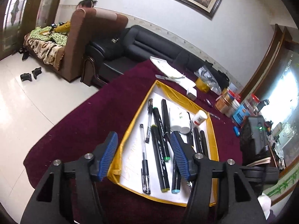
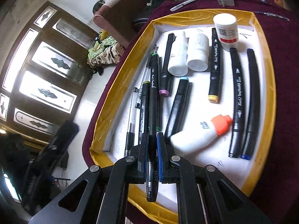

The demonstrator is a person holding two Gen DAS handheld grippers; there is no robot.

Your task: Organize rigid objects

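Black slim pen with a metal tip sits clamped between the blue ribbed pads of the right gripper, running lengthwise along the fingers, its far end reaching out over the other pens in the tray. Jaws closed tight on it.

Left gripper: jaws parted, nothing between the pads. It hangs above the near end of the tray, over a black marker with a green cap and a black marker with an olive-yellow cap.

Tray: shallow white box with a yellow taped rim, resting on a dark maroon tablecloth.

- Left part: two clear gel pens, the green and olive markers, a black marker with a light-blue cap, a black marker with a purple cap.
- Middle: two white plastic bottles lying side by side, touching.
- Right part: a black marker with a yellow cap, a black marker with a grey end, a black marker with a blue cap, the last two parallel and just beside each other.
- Far right corner: a white jar with a red band.
- Near side: a white glue bottle with an orange cap lying on its side, just beside the right gripper's fingers.

Beyond the tray on the cloth: white papers with a pen, and tins and jars at the far edge. Behind, a black sofa and a brown armchair with a person in it.
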